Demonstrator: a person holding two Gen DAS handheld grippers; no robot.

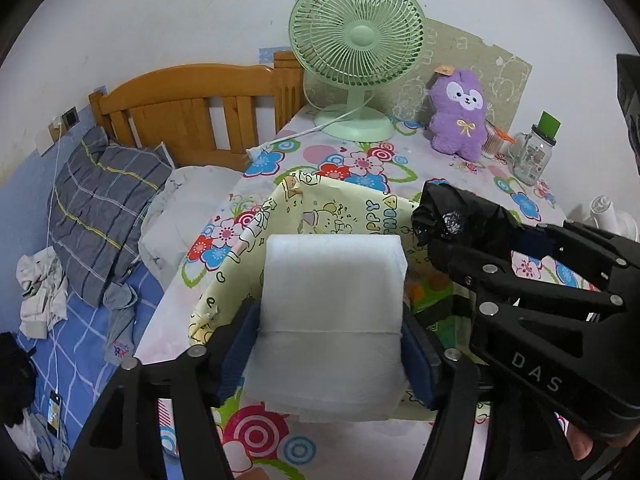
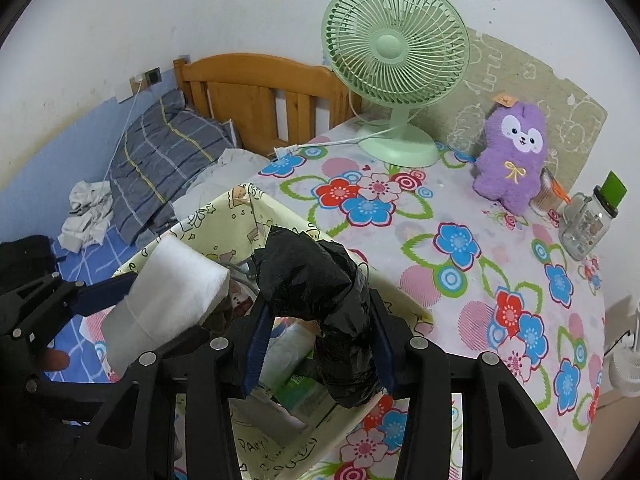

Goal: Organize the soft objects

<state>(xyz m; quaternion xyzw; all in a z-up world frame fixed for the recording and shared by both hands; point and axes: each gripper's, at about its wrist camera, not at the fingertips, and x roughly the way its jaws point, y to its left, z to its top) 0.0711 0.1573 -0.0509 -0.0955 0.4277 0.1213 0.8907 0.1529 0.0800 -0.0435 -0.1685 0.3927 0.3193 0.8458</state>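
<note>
A white foam block (image 1: 332, 320) hangs between the blue pads of my left gripper (image 1: 328, 332), above a pale yellow cartoon-printed box (image 1: 244, 248). The block looks full-width and unsqueezed, and the pads stand at its sides. My right gripper (image 2: 320, 308) is shut on a crumpled black plastic bag bundle (image 2: 320, 280), held over the open box (image 2: 208, 216), just right of the foam block (image 2: 168, 300). Packets (image 2: 288, 356) lie inside the box. A purple plush toy (image 2: 512, 160) sits upright at the back of the flowered table (image 2: 460, 280).
A green desk fan (image 1: 356, 52) stands at the table's back, its cord trailing left. A glass jar (image 2: 584, 220) and a small cup stand right of the plush. Left of the table is a bed with a wooden headboard (image 1: 192, 108), a grey plaid pillow (image 1: 100, 208) and loose clothes.
</note>
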